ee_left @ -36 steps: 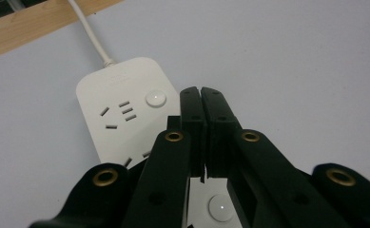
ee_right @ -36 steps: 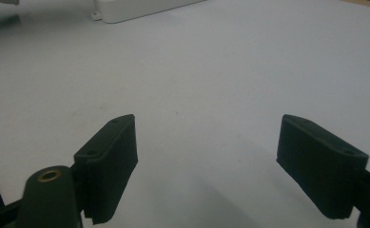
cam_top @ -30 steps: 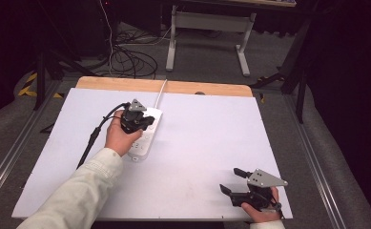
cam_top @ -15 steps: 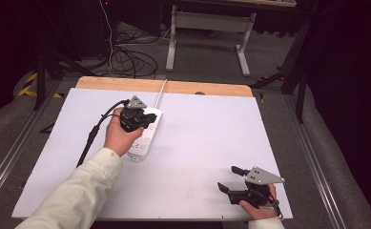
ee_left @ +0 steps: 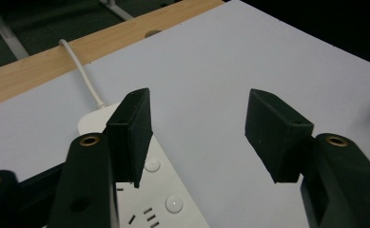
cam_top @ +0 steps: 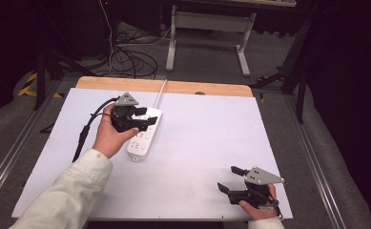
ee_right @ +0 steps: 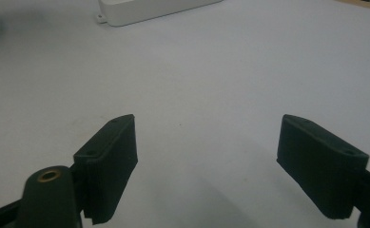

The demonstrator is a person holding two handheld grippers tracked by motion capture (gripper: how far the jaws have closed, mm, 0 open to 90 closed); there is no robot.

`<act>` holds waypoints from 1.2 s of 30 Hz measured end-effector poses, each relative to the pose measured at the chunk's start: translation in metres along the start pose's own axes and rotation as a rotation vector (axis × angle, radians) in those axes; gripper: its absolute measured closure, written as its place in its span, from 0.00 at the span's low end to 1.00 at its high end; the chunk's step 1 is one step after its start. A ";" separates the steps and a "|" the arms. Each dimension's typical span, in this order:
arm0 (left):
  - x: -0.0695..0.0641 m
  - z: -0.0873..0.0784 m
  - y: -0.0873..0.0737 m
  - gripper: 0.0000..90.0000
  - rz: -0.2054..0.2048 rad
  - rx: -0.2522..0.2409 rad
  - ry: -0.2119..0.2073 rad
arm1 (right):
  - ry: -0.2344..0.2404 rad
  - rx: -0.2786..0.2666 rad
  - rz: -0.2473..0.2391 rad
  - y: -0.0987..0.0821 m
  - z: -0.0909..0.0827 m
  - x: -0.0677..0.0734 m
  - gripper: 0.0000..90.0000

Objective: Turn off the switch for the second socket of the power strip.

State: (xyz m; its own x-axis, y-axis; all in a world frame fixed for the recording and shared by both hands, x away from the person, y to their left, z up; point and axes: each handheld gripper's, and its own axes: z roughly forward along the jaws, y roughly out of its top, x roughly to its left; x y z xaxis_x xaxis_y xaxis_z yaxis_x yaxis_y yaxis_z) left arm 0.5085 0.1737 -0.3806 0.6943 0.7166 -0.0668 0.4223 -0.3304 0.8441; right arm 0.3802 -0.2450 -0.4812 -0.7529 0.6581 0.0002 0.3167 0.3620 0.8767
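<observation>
A white sheet [cam_top: 197, 157] covers the table, a strip of pale wood [cam_top: 173, 87] bare along its far edge; beyond lie grey carpet and tangled cables [cam_top: 126, 57]. The high view shows the white power strip [cam_top: 142, 140] left of centre with the left gripper [cam_top: 147, 121] hovering over it. The left gripper view reveals round buttons [ee_left: 174, 203] and the cord [ee_left: 80, 71]; the jaws have just been opening, nothing between them. The right gripper [cam_top: 228, 179] rests near the front edge, matte black jaws spread, empty.
</observation>
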 end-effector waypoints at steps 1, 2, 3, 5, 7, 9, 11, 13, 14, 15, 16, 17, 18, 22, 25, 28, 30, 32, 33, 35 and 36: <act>-0.001 -0.003 0.000 0.45 -0.010 -0.005 -0.002 | -0.001 0.000 -0.002 0.000 0.000 0.000 0.24; -0.002 -0.008 0.001 0.45 -0.010 -0.004 -0.005 | -0.001 0.000 -0.002 0.000 0.000 0.000 0.24; -0.003 -0.012 0.001 0.43 -0.011 -0.008 -0.014 | 0.000 0.001 -0.001 0.000 0.000 0.000 0.24; -0.006 -0.020 0.002 0.42 -0.008 -0.015 -0.017 | 0.002 0.001 -0.001 0.000 0.000 0.000 0.24; -0.009 -0.029 0.002 0.41 0.003 -0.017 -0.021 | 0.001 0.001 0.000 0.000 0.000 0.001 0.24; -0.013 -0.037 0.002 0.40 0.021 -0.020 -0.018 | 0.000 0.001 0.001 0.000 0.000 0.001 0.24; -0.017 -0.046 0.000 0.38 0.040 -0.027 -0.015 | -0.003 -0.007 0.005 0.000 -0.001 0.000 0.24; -0.021 -0.054 -0.003 0.37 0.060 -0.034 -0.020 | -0.003 -0.012 0.013 0.000 -0.001 0.000 0.24; -0.023 -0.058 -0.005 0.37 0.066 -0.034 -0.021 | -0.003 -0.012 0.013 0.000 -0.001 0.000 0.24; -0.024 -0.062 -0.008 0.36 0.074 -0.039 -0.015 | -0.005 -0.012 0.014 0.000 -0.001 0.000 0.23; -0.025 -0.065 -0.011 0.36 0.071 -0.044 -0.015 | -0.004 -0.014 0.016 0.000 -0.001 0.000 0.23; -0.026 -0.069 -0.014 0.36 0.065 -0.045 -0.015 | -0.003 -0.016 0.015 0.000 -0.001 0.000 0.23; -0.026 -0.072 -0.017 0.35 0.060 -0.048 -0.020 | -0.003 -0.015 0.018 0.000 -0.002 0.000 0.23; -0.026 -0.085 -0.028 0.33 0.057 -0.056 -0.007 | -0.003 -0.013 0.016 0.001 -0.001 0.000 0.23; -0.028 -0.094 -0.036 0.31 0.048 -0.060 0.001 | -0.001 -0.023 0.025 0.001 -0.001 0.000 0.22; -0.030 -0.100 -0.046 0.31 0.013 -0.046 0.001 | 0.000 -0.024 0.027 0.000 -0.001 0.000 0.22; -0.031 -0.102 -0.054 0.31 -0.004 -0.024 0.006 | 0.001 -0.024 0.024 0.000 -0.001 0.000 0.22; -0.032 -0.105 -0.061 0.31 -0.010 -0.031 -0.001 | 0.001 -0.021 0.024 0.000 -0.001 0.000 0.22; -0.033 -0.106 -0.065 0.31 -0.001 -0.033 0.000 | 0.001 -0.020 0.023 0.001 -0.001 0.000 0.22; -0.035 -0.108 -0.072 0.30 0.011 -0.038 0.003 | 0.002 -0.021 0.023 0.001 -0.001 0.001 0.22; -0.035 -0.109 -0.076 0.30 0.022 -0.040 0.012 | 0.003 -0.021 0.024 0.001 -0.001 0.001 0.22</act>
State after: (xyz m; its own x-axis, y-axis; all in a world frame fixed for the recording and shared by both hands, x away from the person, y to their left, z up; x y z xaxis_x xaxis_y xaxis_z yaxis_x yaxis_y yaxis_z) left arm 0.3880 0.2406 -0.3843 0.6962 0.7166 -0.0416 0.3830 -0.3219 0.8659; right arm 0.3793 -0.2449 -0.4803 -0.7469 0.6645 0.0224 0.3222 0.3323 0.8864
